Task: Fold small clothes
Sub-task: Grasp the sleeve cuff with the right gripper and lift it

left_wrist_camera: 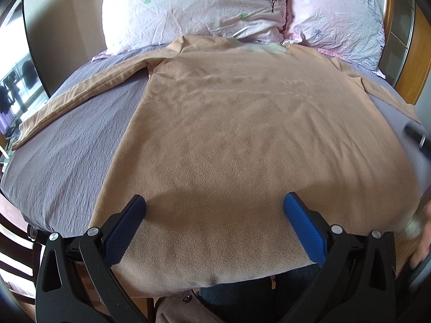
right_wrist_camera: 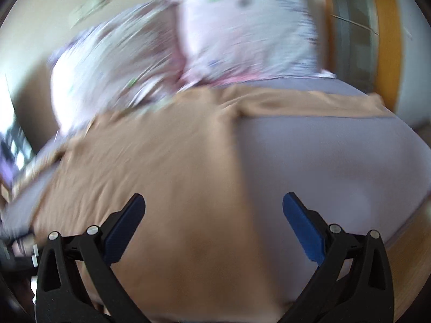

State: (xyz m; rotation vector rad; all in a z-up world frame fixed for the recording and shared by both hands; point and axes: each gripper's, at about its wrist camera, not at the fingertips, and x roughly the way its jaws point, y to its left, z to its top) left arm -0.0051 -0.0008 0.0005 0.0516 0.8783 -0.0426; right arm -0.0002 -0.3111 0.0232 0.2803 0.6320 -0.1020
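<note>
A tan fleece long-sleeved top [left_wrist_camera: 229, 123] lies spread flat on the bed, hem toward me, both sleeves stretched out to the sides. My left gripper [left_wrist_camera: 214, 204] is open and empty, hovering above the hem. My right gripper [right_wrist_camera: 214, 204] is open and empty above the right edge of the top [right_wrist_camera: 150, 167]; that view is blurred by motion. The right sleeve [right_wrist_camera: 309, 105] runs across the sheet beyond it. A dark blurred shape [left_wrist_camera: 417, 134] at the right edge of the left wrist view is probably the right gripper.
The bed has a grey-purple sheet [left_wrist_camera: 62, 156]. Two floral pink pillows [left_wrist_camera: 194, 5] lie at the head. A wooden headboard [left_wrist_camera: 414, 53] stands at the far right. A TV screen [left_wrist_camera: 18, 80] is at the left. A dark chair [left_wrist_camera: 16, 255] stands near the bed's left front corner.
</note>
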